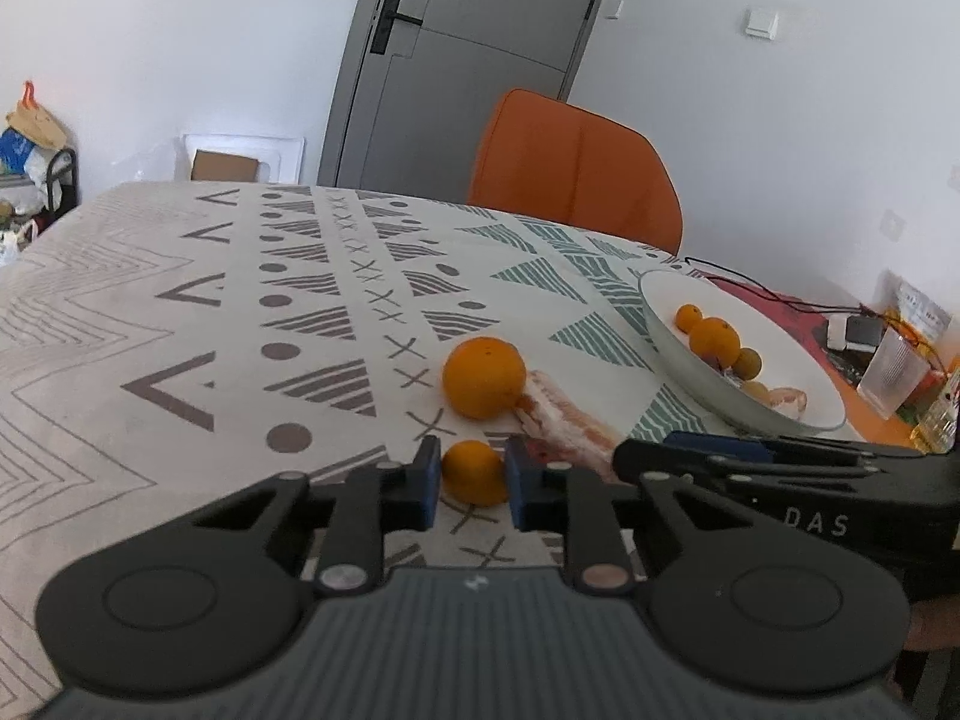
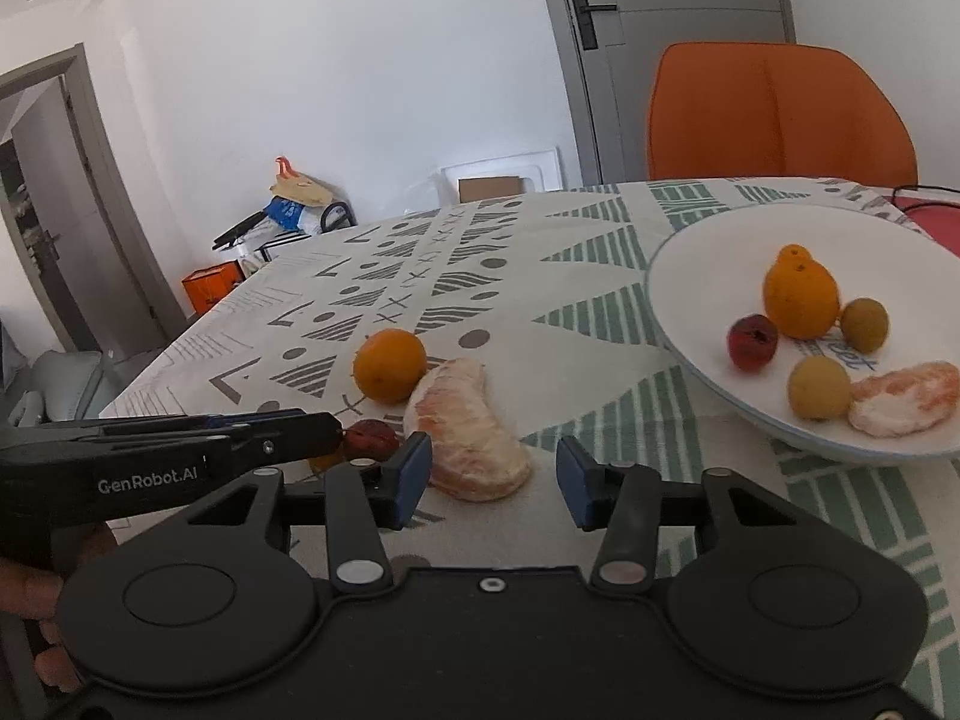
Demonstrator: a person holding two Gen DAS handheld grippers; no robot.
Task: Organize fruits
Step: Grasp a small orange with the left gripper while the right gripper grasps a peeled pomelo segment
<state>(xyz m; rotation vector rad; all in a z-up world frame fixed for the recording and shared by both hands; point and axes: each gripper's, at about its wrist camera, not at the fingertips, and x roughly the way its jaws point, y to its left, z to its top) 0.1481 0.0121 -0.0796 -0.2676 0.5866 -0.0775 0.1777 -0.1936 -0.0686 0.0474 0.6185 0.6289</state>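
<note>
Pinching a small orange (image 1: pixel 474 473) between its blue pads, the left gripper (image 1: pixel 471 480) rests low over the patterned tablecloth (image 1: pixel 180 312), just in front of a larger orange (image 1: pixel 483 377). The right gripper (image 2: pixel 493 474) stands partly spread around a peeled citrus segment (image 2: pixel 465 435); its left pad touches the flesh, its right pad stays clear. A white plate (image 2: pixel 678 276) nearby holds more fruits, near an orange chair (image 2: pixel 774 111).
</note>
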